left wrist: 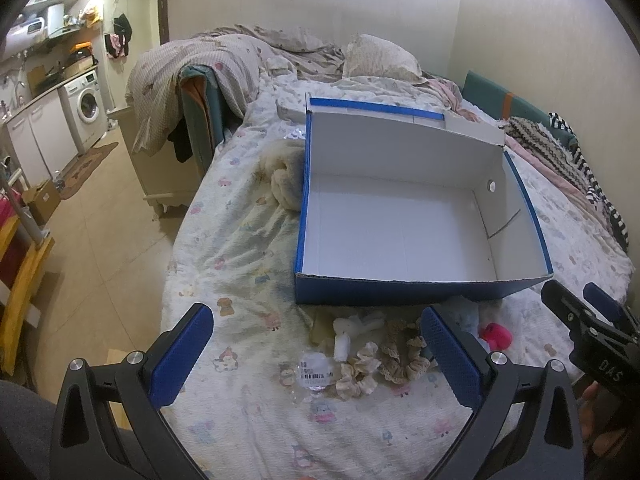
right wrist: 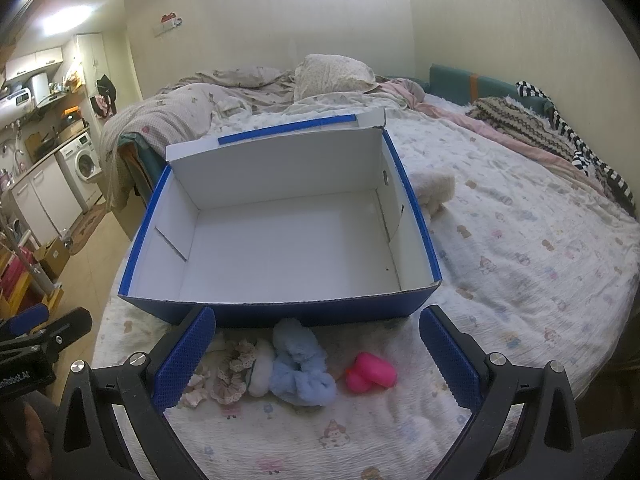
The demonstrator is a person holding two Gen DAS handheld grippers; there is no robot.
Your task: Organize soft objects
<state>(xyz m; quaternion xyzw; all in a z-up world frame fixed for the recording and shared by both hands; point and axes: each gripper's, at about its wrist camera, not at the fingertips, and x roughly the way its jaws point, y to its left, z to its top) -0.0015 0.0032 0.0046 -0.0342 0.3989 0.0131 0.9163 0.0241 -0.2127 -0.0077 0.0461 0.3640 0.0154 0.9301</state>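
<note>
While the blue box (right wrist: 280, 236) sits empty at twelve o'clock, both the left gripper (left wrist: 316, 354) and right gripper (right wrist: 316, 354) hover spread wide over the scrunchies (right wrist: 296, 364), so a first grasp seems next.

1. The cardboard box (right wrist: 280, 248) is blue outside and white inside.
2. The bedsheet (right wrist: 520, 264) is white with small pastel cartoon figures.
3. One fluffy scrunchie (right wrist: 300, 364) is pale blue; beside it lies a white one (right wrist: 262, 372).
4. The lace-edged scrunchies (left wrist: 394, 354) are beige.
5. The small toy (right wrist: 372, 372) is bright pink.
6. Both grippers' finger pads (right wrist: 184, 360) are blue on black frames.
7. A black-and-white striped cloth (right wrist: 580, 148) lies at the bed's far edge.
</note>
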